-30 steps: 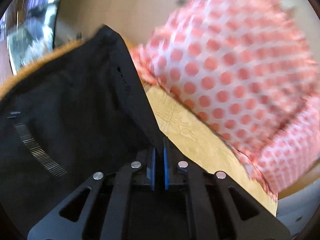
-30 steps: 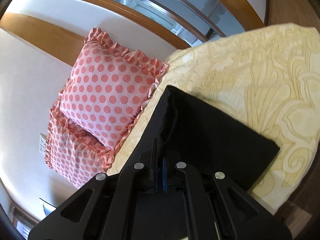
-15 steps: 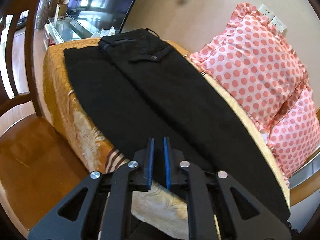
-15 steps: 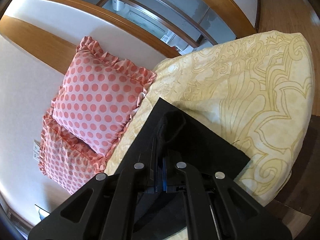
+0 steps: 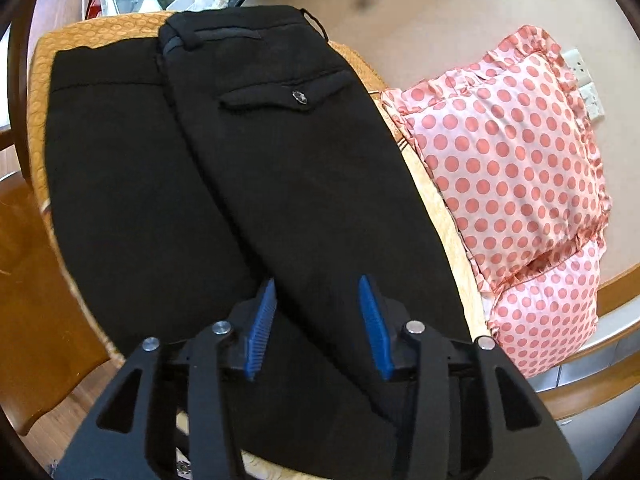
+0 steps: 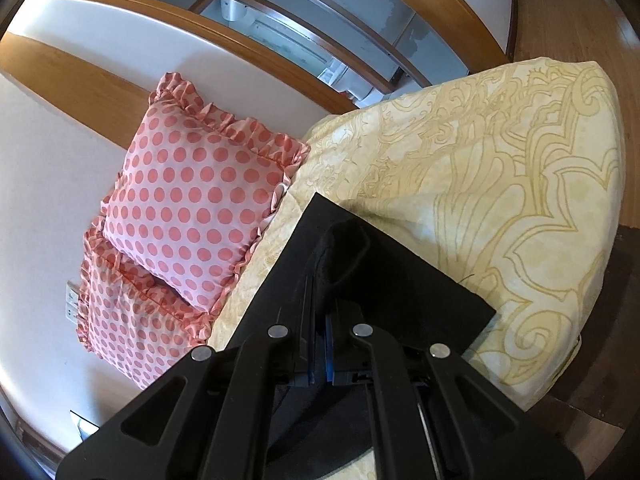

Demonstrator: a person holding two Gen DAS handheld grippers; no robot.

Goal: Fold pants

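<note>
Black pants [image 5: 288, 184] lie flat on a yellow patterned bedspread [image 5: 436, 216], waistband and buttoned back pocket at the far end, one leg laid over the other. My left gripper [image 5: 318, 292] is open and empty, its blue pads [image 5: 260, 324] spread just above the legs. In the right wrist view my right gripper [image 6: 320, 312] is shut on the hem end of the pants [image 6: 384, 280], pinching a raised fold above the bedspread [image 6: 500, 184].
Two pink pillows with coral dots [image 5: 520, 184] lean against the wall beside the pants; they also show in the right wrist view [image 6: 196, 208]. A wooden chair seat [image 5: 36, 320] and floor lie at the left. A wooden window frame [image 6: 248, 60] runs above the bed.
My left gripper has let go of the pants, opened wide and pulled back; the pants now lie spread flat. My right gripper has stayed shut on the hem end, shifting slightly.
</note>
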